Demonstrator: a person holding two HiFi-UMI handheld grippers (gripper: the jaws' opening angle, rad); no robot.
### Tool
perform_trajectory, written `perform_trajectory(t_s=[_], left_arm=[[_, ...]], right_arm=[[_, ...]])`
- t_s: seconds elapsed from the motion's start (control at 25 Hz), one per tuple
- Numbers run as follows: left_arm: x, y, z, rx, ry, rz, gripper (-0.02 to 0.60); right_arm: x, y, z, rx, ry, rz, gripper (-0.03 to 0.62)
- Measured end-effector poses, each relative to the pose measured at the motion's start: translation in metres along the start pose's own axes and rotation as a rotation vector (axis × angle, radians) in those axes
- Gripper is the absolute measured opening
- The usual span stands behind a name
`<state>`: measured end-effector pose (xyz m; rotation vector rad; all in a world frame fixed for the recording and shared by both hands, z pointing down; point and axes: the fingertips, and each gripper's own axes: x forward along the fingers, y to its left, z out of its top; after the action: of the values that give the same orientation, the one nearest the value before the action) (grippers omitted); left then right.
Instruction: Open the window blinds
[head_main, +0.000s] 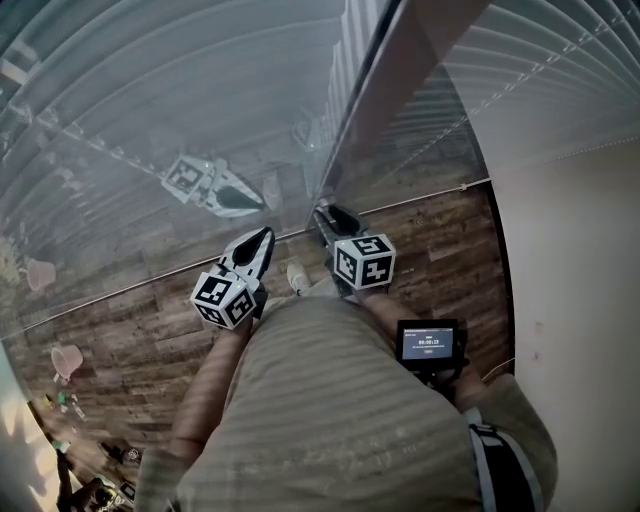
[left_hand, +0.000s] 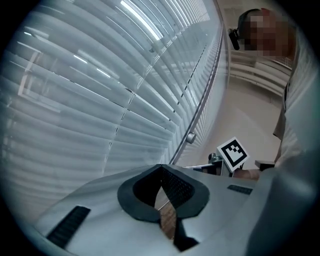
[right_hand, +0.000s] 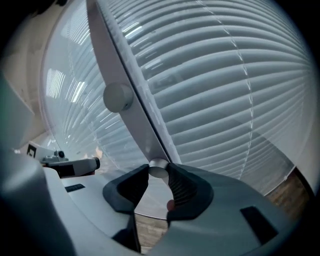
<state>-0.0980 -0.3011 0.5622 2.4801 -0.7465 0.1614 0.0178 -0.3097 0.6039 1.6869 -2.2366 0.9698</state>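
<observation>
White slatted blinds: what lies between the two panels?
A grey upright frame bar with two round knobs; the right gripper clamps the lower knob. The right gripper view shows it.

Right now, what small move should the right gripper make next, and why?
Probably turn the right gripper gently about the knob it pinches on the frame bar. The slats lie flat shut, and the left gripper is closed and empty.

Dark wood-plank floor, pale pink cup standing near the floor's left edge, small clutter in the floor's lower-left corner, black lit-screen device above the floor's right part, beige wall bordering the floor's right side.
</observation>
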Motion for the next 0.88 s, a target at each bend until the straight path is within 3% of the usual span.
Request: perform_trajectory(t_s=[0.56, 0.88], left_arm=[[-0.0023, 0.0033, -0.0039, -0.008, -0.002, -0.004, 0.015], [0.0007, 0.0072, -0.0044, -0.019, -0.006, 0.000, 0.015]], right_arm=[[0.0018, -0.0022, -0.0056, 0.264, -0.026, 0.102, 0.126], [0.0040, -0.0081, -0.0018, 0.529, -0.047, 0.202, 0.124]])
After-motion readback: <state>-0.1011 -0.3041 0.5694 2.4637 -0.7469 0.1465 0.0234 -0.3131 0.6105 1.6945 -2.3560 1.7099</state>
